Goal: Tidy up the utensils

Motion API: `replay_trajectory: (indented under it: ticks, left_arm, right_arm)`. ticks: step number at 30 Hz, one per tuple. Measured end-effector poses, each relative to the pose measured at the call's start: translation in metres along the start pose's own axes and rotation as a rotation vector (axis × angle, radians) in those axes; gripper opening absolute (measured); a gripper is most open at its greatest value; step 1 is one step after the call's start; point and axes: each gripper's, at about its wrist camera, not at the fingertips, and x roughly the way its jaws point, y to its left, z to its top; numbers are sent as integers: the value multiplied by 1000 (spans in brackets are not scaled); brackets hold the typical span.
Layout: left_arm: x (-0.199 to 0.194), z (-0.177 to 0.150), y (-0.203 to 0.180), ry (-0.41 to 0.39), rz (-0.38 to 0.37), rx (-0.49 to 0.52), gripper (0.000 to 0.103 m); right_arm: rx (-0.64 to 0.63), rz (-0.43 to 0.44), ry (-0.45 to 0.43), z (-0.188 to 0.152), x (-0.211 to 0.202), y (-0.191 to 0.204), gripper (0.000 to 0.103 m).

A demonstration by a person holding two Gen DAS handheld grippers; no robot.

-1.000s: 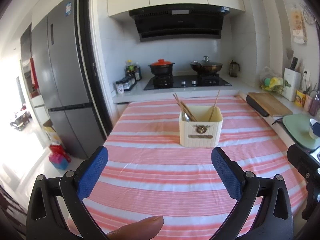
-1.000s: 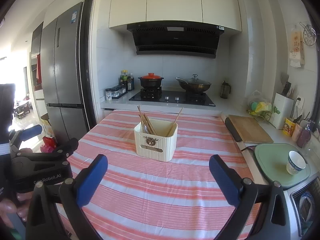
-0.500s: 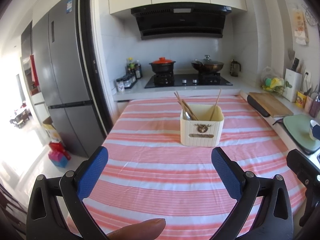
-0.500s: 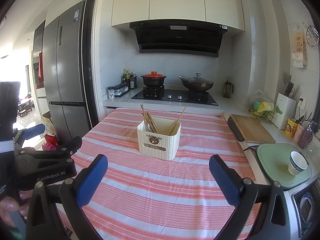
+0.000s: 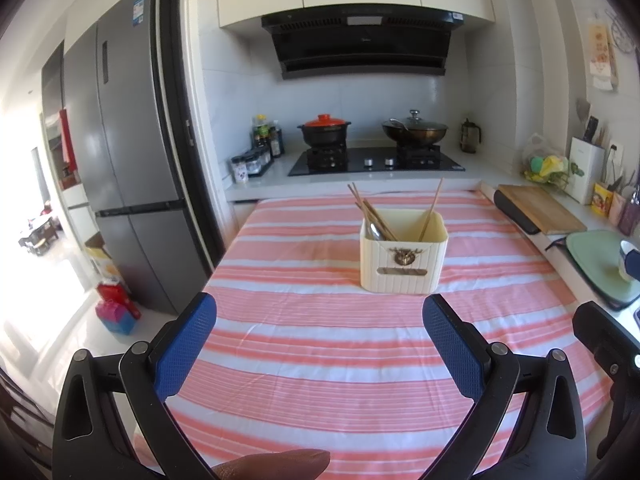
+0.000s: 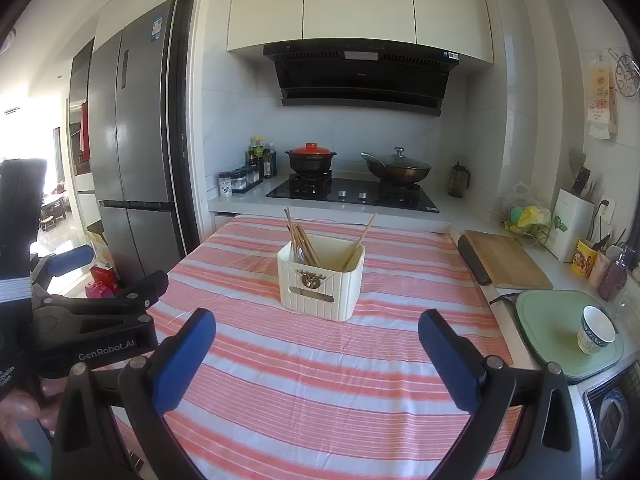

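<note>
— What's at the back wall?
— White upper cabinets (image 6: 360, 0) over a black range hood (image 6: 360, 76); grey tiles.
— And left?
— A tall grey steel refrigerator (image 5: 120, 152), daylight flooding the pale floor (image 5: 48, 344).

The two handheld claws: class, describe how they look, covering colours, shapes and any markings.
Each claw has two black plastic arms with cut-out slots and silver pivot bolts, ending in blue textured pads. This shows on the left claw and equally on the right claw. Seen from the right wrist view, the left claw's black body carries white lettering reading GenRobot.AI. No cables or sleeves are visible.
</note>
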Motion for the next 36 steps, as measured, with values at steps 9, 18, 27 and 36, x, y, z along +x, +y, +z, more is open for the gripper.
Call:
replay_trajectory:
  ticks: [9,18,27,36]
  left_arm:
    - [2,-1,-4,5,-3,4,103]
    - [2,-1,-6,6,-5,7,103]
    - [3,-3,-9,11,-12,11,103]
    - [5,-4,2,17,-40,-43,103]
  right_arm:
    - [4,1,3,-2,0,0,103]
    - [6,3,5,-3,0,-1,103]
    - [11,3,10,-6,0,-2,103]
    - [21,-3,24,-9,4,-4,103]
